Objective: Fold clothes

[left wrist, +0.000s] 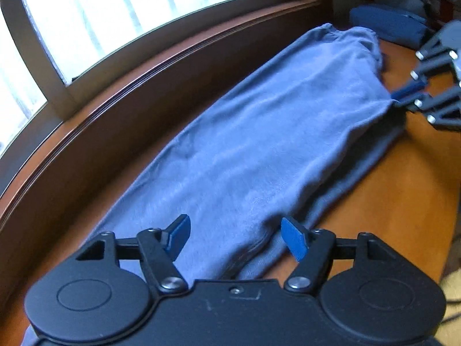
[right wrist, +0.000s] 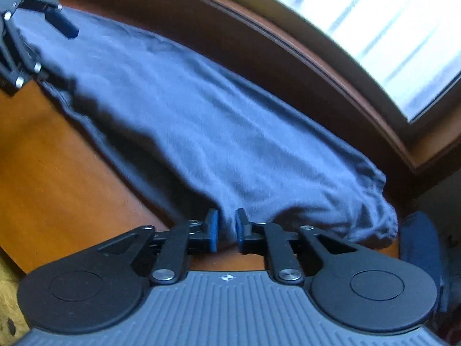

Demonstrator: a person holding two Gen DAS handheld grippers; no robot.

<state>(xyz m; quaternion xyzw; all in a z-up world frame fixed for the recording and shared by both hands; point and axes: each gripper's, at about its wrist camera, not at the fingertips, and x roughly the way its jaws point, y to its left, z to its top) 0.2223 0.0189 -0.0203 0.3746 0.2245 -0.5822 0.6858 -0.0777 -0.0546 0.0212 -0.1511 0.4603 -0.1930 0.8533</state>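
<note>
- Step in hand, by my read: a lengthwise fold has just been laid, both grippers at the garment's ends; next job is a clean regrip for the cross fold.
- Left gripper (left wrist: 236, 238): claw apart, wide gap, nothing pinched; cloth lies under and between the pads, not pressed.
- Right gripper (right wrist: 227, 229): claw narrowly apart w/ a tuck of cloth standing in the gap. Pads look just off the fabric, so I'd call it let go, not clamped; blur makes this hard to be sure of.
- To do it well: lift straight off so the edge isn't dragged, pinch both layers at each end together, keep the ends level so the long edges stay lined up.
- Risk: the top layer slides on the under layer, esp. nr the right gripper, where the edge is bunched.
- Garment (left wrist: 259, 132): grey-blue soft knit, folded into a long narrow strip, under layer peeking out along the near side.
- It lies on the wooden table (left wrist: 397, 201), along the far edge by the window frame (left wrist: 149, 66), one end gathered and wrinkled.
- Another dark blue cloth item (left wrist: 386, 26) sits past the far end.
</note>
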